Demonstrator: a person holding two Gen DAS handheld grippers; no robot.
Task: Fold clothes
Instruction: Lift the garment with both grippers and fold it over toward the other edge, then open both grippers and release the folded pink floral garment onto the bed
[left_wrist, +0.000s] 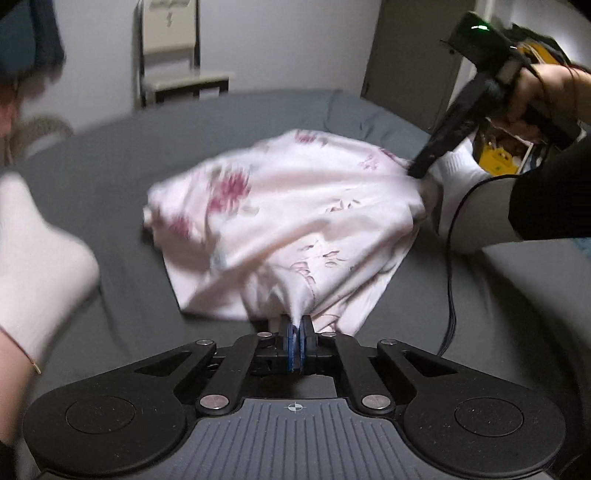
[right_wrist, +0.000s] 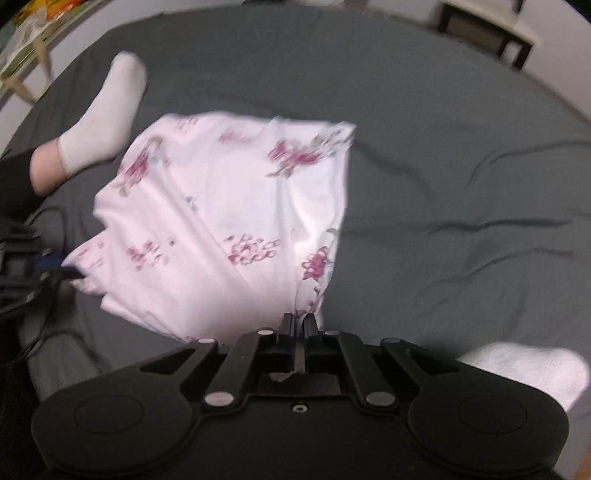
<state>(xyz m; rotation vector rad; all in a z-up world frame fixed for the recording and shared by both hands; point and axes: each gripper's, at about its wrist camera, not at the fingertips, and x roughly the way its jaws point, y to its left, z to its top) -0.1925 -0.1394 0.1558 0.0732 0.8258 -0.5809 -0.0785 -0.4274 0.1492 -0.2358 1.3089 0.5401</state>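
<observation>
Grey bedsheet (right_wrist: 443, 147), creased; floral garment (left_wrist: 280, 206) pinched by closed left gripper (left_wrist: 295, 325) and right gripper (right_wrist: 298, 321); chair (left_wrist: 173, 51), seemingly, at wall

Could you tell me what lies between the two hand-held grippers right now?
The floral garment spans the stretch, pinched by the left hand-held gripper and the right hand-held gripper, clearest in the left wrist view.

One flowered pink garment (left_wrist: 280, 221) lies on one grey bedsheet (left_wrist: 110, 155). Two grippers hold it, the left gripper (left_wrist: 295, 325) and the right gripper (right_wrist: 298, 321). Two white socks (right_wrist: 107, 110) show, one chair (left_wrist: 173, 51), one black cable (left_wrist: 448, 266).
</observation>
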